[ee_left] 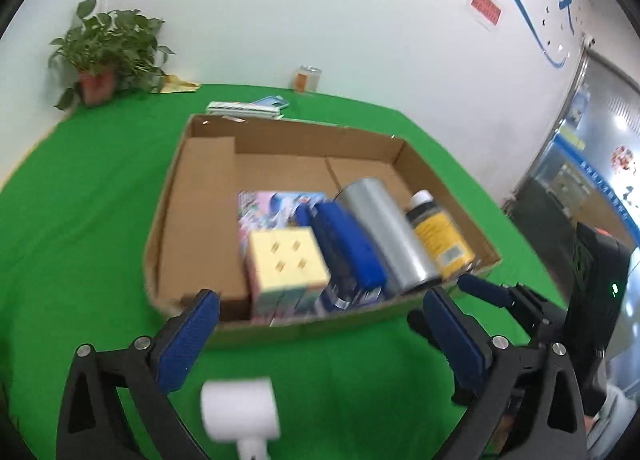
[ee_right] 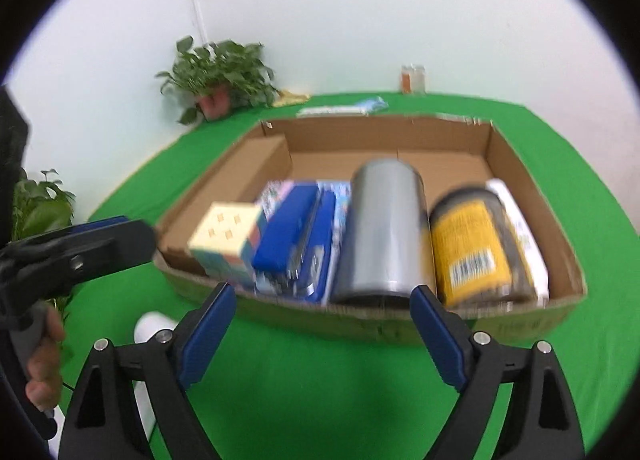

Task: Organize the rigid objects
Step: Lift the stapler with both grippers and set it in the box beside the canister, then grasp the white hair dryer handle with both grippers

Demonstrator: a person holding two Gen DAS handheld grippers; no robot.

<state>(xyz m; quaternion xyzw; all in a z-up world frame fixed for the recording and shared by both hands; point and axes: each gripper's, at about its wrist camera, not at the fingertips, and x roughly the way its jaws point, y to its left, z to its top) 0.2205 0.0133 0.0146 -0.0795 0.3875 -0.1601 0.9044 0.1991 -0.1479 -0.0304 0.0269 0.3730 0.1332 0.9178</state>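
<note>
Cardboard box (ee_right: pixel 520 188) holds silver cylinder (ee_right: pixel 384 232), pastel cube (ee_right: pixel 224 244) – both grippers (ee_left: pixel 320 316) (ee_right: pixel 324 312) wide open, empty, prob. hovering.

The left gripper (ee_left: pixel 320 324) fills the lower part of the left wrist view, its two blue-padded fingers (ee_left: pixel 186 340) spread wide with nothing between them. At the right edge of that view the right gripper (ee_left: pixel 486 292) shows from the side. In the right wrist view, the right gripper (ee_right: pixel 322 320) sits at the bottom, jaws likewise wide apart and empty. At the lower left edge, a bare hand (ee_right: pixel 42 364) grips the left gripper's handle.
</note>
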